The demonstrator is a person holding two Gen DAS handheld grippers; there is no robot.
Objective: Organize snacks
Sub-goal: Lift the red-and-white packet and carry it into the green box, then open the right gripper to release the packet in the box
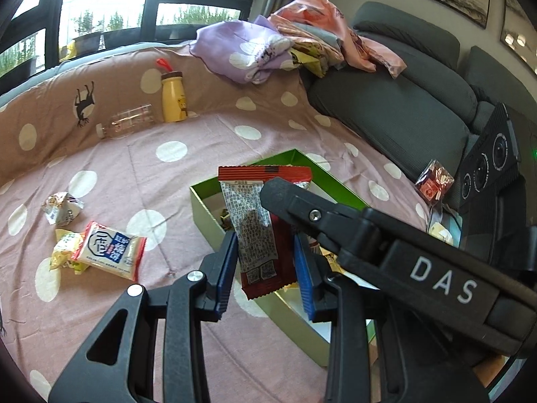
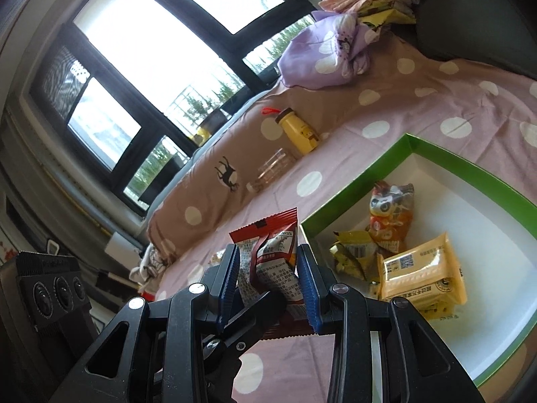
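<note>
A red and silver snack packet [image 1: 258,225] hangs between the blue pads of my left gripper [image 1: 266,270], just above the green box [image 1: 332,181]. My right gripper [image 2: 268,280] reaches across it; its pads close in on the same red packet [image 2: 268,255] from the sides. The jaws of the left gripper stand wider than the packet. The green box [image 2: 355,184] has a white floor holding an orange panda packet [image 2: 389,211], a yellow crinkled packet [image 2: 355,255] and a yellow cake packet [image 2: 423,268].
Loose snacks lie on the pink dotted sheet at left: a red-white cracker pack [image 1: 109,250], a yellow packet [image 1: 65,247], a crumpled silver packet [image 1: 62,208]. A yellow bottle [image 1: 173,95] and clear bottle [image 1: 127,124] rest behind. Clothes pile [image 1: 268,43] and grey sofa [image 1: 396,107] beyond.
</note>
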